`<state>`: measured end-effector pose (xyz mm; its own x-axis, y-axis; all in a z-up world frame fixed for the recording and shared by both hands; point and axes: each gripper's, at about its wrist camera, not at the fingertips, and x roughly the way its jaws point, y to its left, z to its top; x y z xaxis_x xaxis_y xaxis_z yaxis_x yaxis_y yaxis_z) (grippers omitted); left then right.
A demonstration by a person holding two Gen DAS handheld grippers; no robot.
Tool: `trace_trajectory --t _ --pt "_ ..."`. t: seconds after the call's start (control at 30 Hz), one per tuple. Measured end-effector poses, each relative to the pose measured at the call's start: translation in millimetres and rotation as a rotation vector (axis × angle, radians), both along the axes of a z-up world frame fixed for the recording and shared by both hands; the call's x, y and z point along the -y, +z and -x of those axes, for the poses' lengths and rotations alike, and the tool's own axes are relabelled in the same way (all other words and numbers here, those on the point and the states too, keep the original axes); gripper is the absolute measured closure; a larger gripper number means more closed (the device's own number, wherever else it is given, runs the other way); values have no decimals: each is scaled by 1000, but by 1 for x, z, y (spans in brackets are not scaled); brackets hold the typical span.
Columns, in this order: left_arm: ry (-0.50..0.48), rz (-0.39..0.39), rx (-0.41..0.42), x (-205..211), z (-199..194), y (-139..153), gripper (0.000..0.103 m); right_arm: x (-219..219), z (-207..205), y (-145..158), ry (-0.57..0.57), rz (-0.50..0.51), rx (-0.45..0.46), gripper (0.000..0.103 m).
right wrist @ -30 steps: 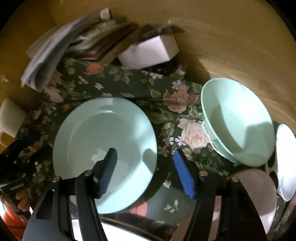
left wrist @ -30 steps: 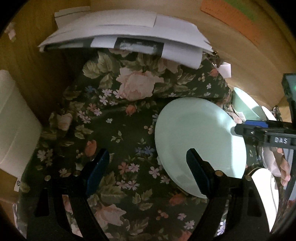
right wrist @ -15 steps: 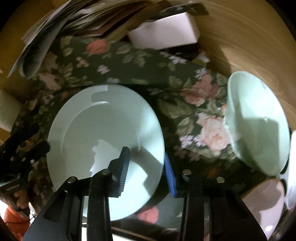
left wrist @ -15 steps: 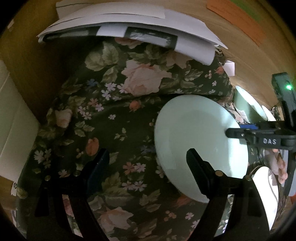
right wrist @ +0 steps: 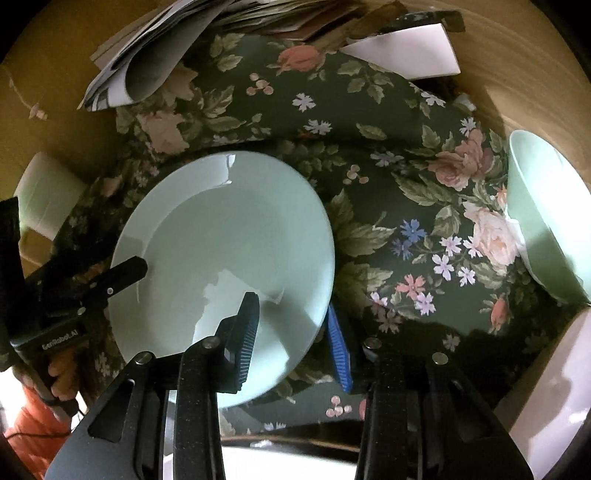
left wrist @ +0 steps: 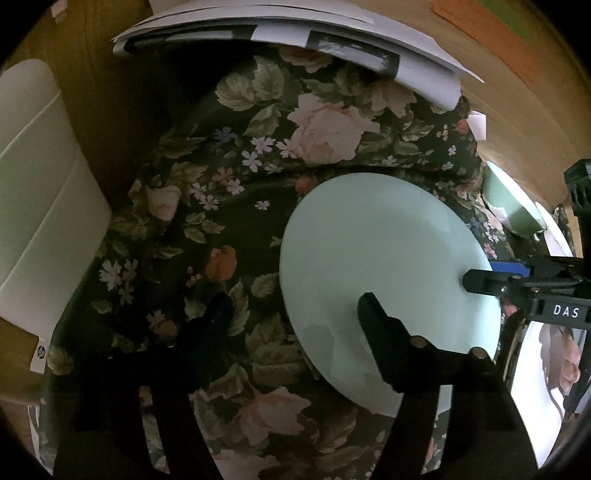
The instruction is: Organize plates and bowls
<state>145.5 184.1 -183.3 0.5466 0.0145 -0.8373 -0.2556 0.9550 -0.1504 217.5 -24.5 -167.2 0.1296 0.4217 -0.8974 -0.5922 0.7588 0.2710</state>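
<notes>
1. A wooden table point(left wrist: 509, 122) carries everything, most of it covered by a dark green floral cloth point(left wrist: 229, 206).
2. A pale green plate point(right wrist: 221, 258) lies on the cloth.
3. A pale green bowl point(right wrist: 546, 221) sits at the cloth's right edge.
4. A stack of papers point(left wrist: 295, 33) overlaps the cloth's far edge.
5. A small white box point(right wrist: 402, 55) sits at the far side, beside the papers.

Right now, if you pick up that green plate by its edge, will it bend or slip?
The plate looks like stiff glazed ceramic, so it probably won't bend. Its shiny surface could slip from the right gripper, which straddles only the rim. It would likely break if dropped.
</notes>
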Motion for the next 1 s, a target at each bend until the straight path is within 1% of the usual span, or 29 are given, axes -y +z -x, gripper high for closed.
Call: trace_trajectory --t 0.03,0.17,0.23,0.33,0.4,0.53,0.67,0.73,0.83,1.0 --pt "1 1 0 -1 2 0 37 -3 -8 -2 2 -5 0 69" --pt "-7 -4 5 -7 2 1 45 -6 -19 -6 -4 -17 10 67" --pt "-7 -5 5 -3 -2 -1 46 -10 -20 -6 -4 -13 30 67" --pt "-19 -5 10 3 -5 -2 52 -16 -15 -9 9 2 61 65" --pt "-47 10 14 10 -7 -4 60 -17 -12 -9 9 2 64 66" --pt "-44 4 12 13 -8 -3 60 -15 -7 -8 4 2 71 70" --pt "-27 5 12 8 -4 0 60 -11 -6 -7 9 -17 51 75" --pt "-31 1 22 9 0 4 60 -9 -4 -4 13 -21 58 75" --pt "-36 -3 39 9 9 11 60 -6 3 3 10 -27 91 76" --pt "-43 -14 85 18 20 27 60 6 13 21 3 -58 122 76"
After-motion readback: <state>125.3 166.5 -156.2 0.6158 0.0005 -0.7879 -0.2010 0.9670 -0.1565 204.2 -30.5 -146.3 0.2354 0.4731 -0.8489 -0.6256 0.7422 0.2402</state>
